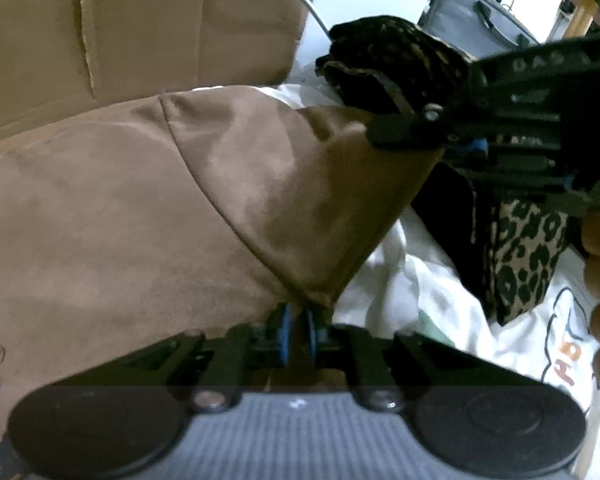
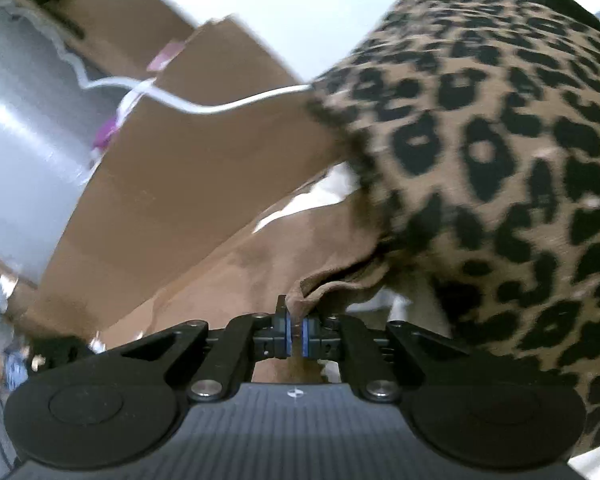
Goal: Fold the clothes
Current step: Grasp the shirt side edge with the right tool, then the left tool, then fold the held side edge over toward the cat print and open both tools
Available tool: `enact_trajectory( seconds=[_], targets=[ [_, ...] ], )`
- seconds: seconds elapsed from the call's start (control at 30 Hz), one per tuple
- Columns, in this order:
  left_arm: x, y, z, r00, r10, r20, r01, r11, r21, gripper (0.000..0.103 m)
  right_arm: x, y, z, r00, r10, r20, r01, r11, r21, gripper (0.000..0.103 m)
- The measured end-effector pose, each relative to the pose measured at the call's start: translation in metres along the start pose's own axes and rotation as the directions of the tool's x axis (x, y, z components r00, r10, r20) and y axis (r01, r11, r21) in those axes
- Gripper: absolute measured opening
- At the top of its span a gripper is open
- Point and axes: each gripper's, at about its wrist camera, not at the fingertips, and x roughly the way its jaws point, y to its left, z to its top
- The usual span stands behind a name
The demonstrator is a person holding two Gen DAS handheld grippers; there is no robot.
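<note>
- Cardboard box (image 2: 172, 184): stands beyond my jaws; contents hidden.
- My left gripper (image 1: 298, 330): jaws nearly closed, pinching a corner of the brown garment (image 1: 148, 200), which spreads ahead and leftward.
- My right gripper (image 2: 296, 336): jaws nearly closed, clamping another brown edge.
- Leopard-print garment (image 2: 480, 168): drapes right of my right jaws.
- White clothes (image 1: 440, 300): lie underneath.

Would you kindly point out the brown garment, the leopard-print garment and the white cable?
brown garment (image 1: 236, 184): left wrist view, on its taut upper panel.
leopard-print garment (image 2: 480, 152): right wrist view, mid-fabric.
white cable (image 2: 228, 106): right wrist view, on its curved stretch.
</note>
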Motion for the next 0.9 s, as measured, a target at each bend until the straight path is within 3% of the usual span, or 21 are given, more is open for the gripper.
enact_trajectory(
  seconds=[0.17, 0.37, 0.67, 0.9],
  targets=[
    [0.002, -0.003, -0.001, 1.0, 0.004, 0.001, -0.004, 1.0, 0.028, 0.007, 0.004, 0.026, -0.01, 0.993, 0.091, -0.07, -0.096, 0.992, -0.076, 0.003],
    [0.003, 0.005, -0.005, 0.999, -0.032, 0.029, 0.032, 0.999, 0.004, 0.006, 0.011, 0.038, -0.02, 0.979, 0.139, -0.15, -0.154, 0.984, -0.093, 0.003],
    [0.005, 0.017, -0.011, 0.994, -0.075, 0.074, 0.08, 0.994, -0.073, 0.005, 0.009, 0.025, -0.026, 0.967, 0.172, -0.186, -0.175, 0.985, 0.002, 0.003],
    [0.002, 0.017, -0.008, 0.996, -0.063, 0.069, 0.072, 0.989, -0.128, 0.005, 0.012, 0.021, -0.031, 0.961, 0.179, -0.21, -0.173, 0.984, 0.048, 0.003]
  ],
)
